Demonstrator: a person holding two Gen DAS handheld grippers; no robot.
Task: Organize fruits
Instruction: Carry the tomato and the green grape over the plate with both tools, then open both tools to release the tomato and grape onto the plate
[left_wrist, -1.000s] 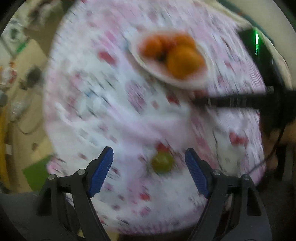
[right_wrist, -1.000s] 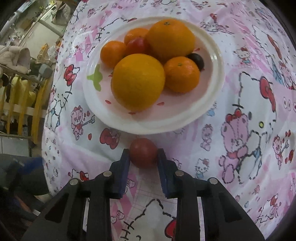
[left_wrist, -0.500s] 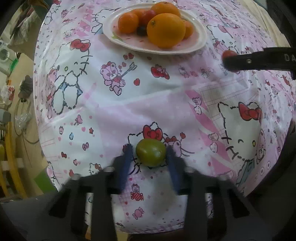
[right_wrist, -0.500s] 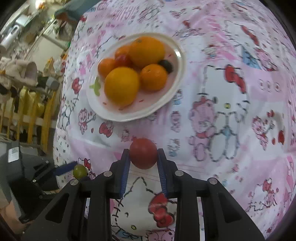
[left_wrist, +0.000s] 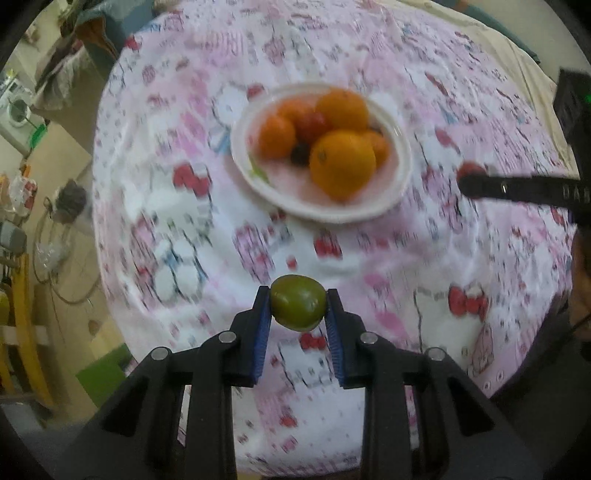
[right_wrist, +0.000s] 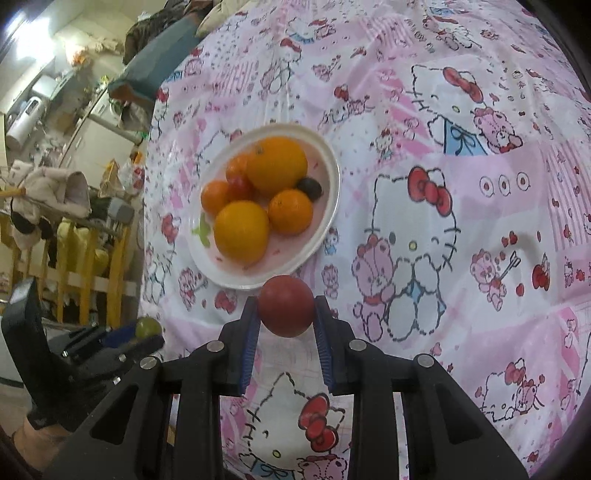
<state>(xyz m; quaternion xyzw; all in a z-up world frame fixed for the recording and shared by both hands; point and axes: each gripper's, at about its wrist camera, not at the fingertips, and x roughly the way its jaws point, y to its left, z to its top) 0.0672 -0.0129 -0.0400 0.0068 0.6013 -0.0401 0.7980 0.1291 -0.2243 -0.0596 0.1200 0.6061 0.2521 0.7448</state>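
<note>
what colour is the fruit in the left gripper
Green, an olive shade. The green fruit shows best in the left wrist view, clamped between the blue fingers.

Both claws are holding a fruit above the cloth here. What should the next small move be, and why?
Probably carry the right claw forward over the plate and release there. It is shut on the red fruit, and the plate's near rim lies just ahead of it. The left claw, shut on the green fruit, looks farther from the plate, so it can follow.
</note>
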